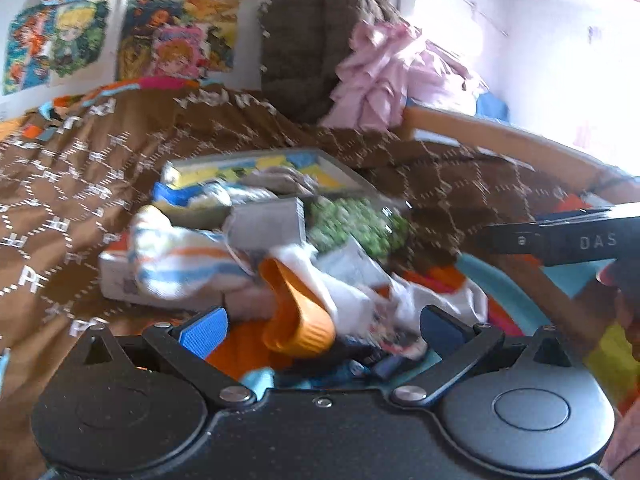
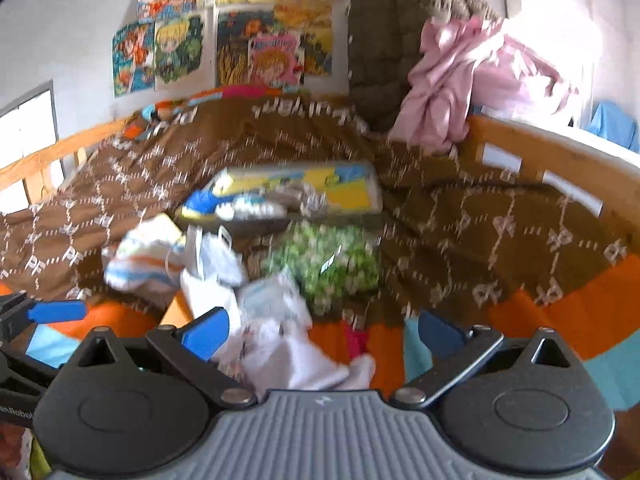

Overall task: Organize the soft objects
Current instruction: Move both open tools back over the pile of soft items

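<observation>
Sorting looks barely begun. From the left, a striped sock (image 2: 138, 262), white cloths (image 2: 280, 344) and a green bag (image 2: 332, 264) lie heaped on the brown bedspread (image 2: 500, 216). Left gripper (image 1: 320, 328) and right gripper (image 2: 322, 330) both hover spread, holding nothing. Next, one must close on a single cloth. Only the left view shows an orange cuff (image 1: 296, 316).

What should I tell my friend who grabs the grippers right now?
Left gripper: open, nothing held, over an orange-cuffed sock in the pile.
Right gripper: open, nothing held, over white cloth.
Things: striped sock, green speckled bundle and a colourful flat box lie jumbled on the brown blanket. Pink clothes hang at the bed rail.
Done: nothing looks sorted yet.
Left: pick up the soft pieces and sort them. Pictures are blurry, so check first.
</observation>
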`<action>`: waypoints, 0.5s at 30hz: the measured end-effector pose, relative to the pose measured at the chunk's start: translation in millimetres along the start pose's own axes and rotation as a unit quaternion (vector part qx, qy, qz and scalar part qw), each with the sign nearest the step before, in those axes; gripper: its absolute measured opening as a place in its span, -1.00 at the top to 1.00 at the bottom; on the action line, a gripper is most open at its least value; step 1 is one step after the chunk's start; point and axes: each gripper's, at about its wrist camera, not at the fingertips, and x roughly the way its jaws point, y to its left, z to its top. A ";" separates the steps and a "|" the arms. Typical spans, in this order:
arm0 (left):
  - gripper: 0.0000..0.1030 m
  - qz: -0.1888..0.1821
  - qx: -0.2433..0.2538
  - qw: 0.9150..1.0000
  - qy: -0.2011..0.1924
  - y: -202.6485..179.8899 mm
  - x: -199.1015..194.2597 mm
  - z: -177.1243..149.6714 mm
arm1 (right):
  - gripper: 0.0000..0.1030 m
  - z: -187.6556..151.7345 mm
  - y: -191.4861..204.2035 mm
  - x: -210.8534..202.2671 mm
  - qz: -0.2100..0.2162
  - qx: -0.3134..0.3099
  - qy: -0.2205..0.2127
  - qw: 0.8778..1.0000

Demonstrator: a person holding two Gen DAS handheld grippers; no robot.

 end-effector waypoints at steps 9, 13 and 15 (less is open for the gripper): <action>-0.99 -0.046 -0.029 0.996 0.066 3.0 32.9 -17.2 | -0.99 -10.0 -8.2 27.6 0.022 0.023 0.071 0.997; -0.99 -0.056 -0.047 0.994 0.086 10.1 47.9 -19.3 | -0.99 -13.9 -8.6 38.3 0.027 0.024 0.088 0.995; -0.98 -0.062 -0.053 0.992 0.096 14.2 54.6 -19.5 | -0.99 -15.3 -9.9 43.4 0.037 0.028 0.096 0.994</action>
